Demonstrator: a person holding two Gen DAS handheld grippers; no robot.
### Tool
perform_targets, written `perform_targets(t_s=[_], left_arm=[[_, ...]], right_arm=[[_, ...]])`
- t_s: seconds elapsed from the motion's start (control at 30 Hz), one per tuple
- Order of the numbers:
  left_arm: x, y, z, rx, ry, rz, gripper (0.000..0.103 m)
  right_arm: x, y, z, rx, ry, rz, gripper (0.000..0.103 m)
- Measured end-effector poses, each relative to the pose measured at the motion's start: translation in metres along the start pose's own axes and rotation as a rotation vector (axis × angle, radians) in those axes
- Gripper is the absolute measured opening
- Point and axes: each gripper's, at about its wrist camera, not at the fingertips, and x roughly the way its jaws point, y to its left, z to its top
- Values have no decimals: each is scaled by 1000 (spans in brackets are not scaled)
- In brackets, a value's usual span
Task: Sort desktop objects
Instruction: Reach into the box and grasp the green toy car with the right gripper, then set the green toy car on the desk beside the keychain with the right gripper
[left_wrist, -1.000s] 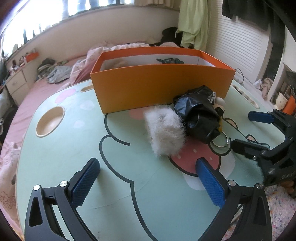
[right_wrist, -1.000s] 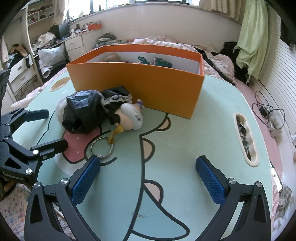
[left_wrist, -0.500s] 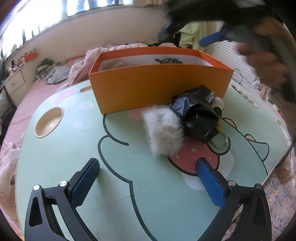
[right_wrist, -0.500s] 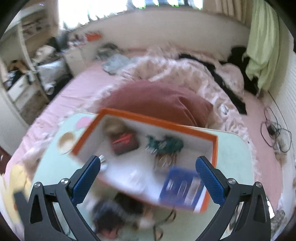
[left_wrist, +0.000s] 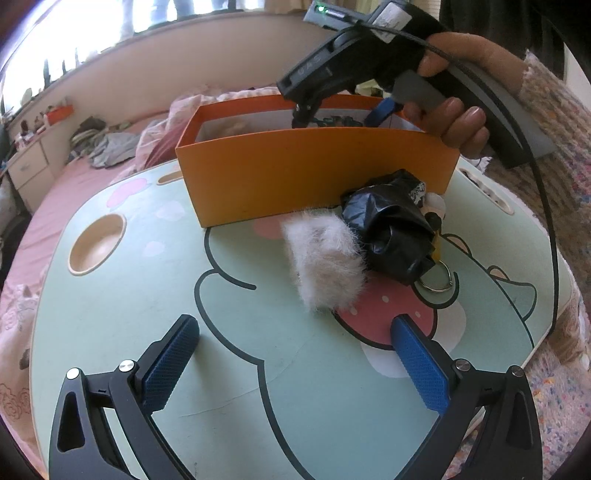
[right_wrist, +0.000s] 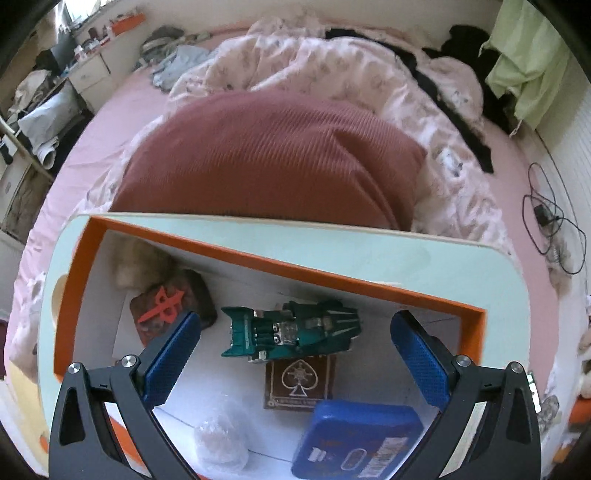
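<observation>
An orange box (left_wrist: 314, 173) stands on the mint cartoon table (left_wrist: 229, 362). In front of it lie a white furry item (left_wrist: 325, 266), a black crumpled doll (left_wrist: 391, 232) and a metal key ring (left_wrist: 437, 278). My left gripper (left_wrist: 295, 365) is open and empty, low over the table's near side. My right gripper (right_wrist: 295, 365) is open and empty above the box (right_wrist: 74, 266), looking down at a green toy car (right_wrist: 291, 332), a card pack (right_wrist: 299, 380), a blue case (right_wrist: 354, 439), a brown item with a red mark (right_wrist: 166, 306) and a clear wrapped item (right_wrist: 221, 443). It also shows in the left wrist view, hand-held over the box (left_wrist: 380, 110).
A round cup recess (left_wrist: 96, 247) sits at the table's left and a slot (left_wrist: 487, 192) at its right. A dark red pillow (right_wrist: 273, 158) and pink bedding (right_wrist: 332, 62) lie beyond the table's far edge. A cable (left_wrist: 546, 206) hangs from the right gripper.
My right gripper has risen from the table's right side to above the orange box and now looks down into it. The left gripper has hardly moved.
</observation>
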Motion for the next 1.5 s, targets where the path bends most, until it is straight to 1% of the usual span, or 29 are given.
perform_targets(t_s=[0.03,0.07,0.1,0.13,0.17,0.27,0.33,0.4,0.47,0.5,0.6,0.63,0.73,0.83,0.93,1.0,1.07,1.1,1.17,1.27,1.33,1.37,1.4,1.5], left_arm=[[0,0,1,0,0,-1,103],[1,0,1,-1,0,-2,103],[1,0,2,0,0,-2,103],[1,0,2,0,0,-2,103],[1,0,2,-1,0,-2,103],[1,0,2,-1,0,-2,103],[1,0,2,-1,0,-3,103],[1,0,2,-1,0,-2,103],[1,0,2,-1,0,-2,103],[1,0,2,-1,0,-2,103],[2,0,2,-1,0,-3,103],[2,0,2,-1,0,-3,103],[2,0,2,-1,1,-3,103],[2,0,1,-1,0,-3,103],[2,1,2,0,1,-3,103],[2,1,1,0,0,-3,103],[2,1,1,0,0,-4,103],[2,1,1,0,0,-4,103],[2,0,1,0,0,-3,103],[2,0,1,0,1,-4,103],[2,0,2,0,1,-4,103],[2,0,2,0,1,-4,103],[2,0,1,0,1,-4,103],[2,0,1,0,1,-4,103]], right_arm=[[3,3,0,-5,9,0,97],[4,5,1,-18,10,-16,92],[4,7,1,-34,1,-40,83],[4,9,1,-47,-4,-54,79],[3,11,0,-61,-5,-55,74],[0,10,-2,-68,-9,-16,74],[-3,8,-3,-66,-28,-6,74],[-14,4,-5,-53,-65,21,74],[-36,0,-11,-34,-120,75,74],[-52,-3,-18,-26,-158,111,74],[-92,-5,-42,-36,-250,179,74],[-106,-6,-58,-52,-284,196,74],[-122,-17,-97,-79,-334,217,74],[-111,-37,-136,-51,-326,210,74],[-79,-47,-165,-60,-268,135,74],[-59,-48,-176,-60,-227,107,74],[-44,-48,-177,-51,-213,125,74],[-40,-45,-176,-51,-219,133,74],[-39,-35,-172,-62,-257,121,74],[-41,-22,-172,-66,-335,128,74],[-45,-20,-179,-57,-384,148,75],[-49,-18,-185,-63,-404,146,78],[-52,-17,-188,-73,-413,137,82],[-58,-16,-204,-105,-425,119,82]])
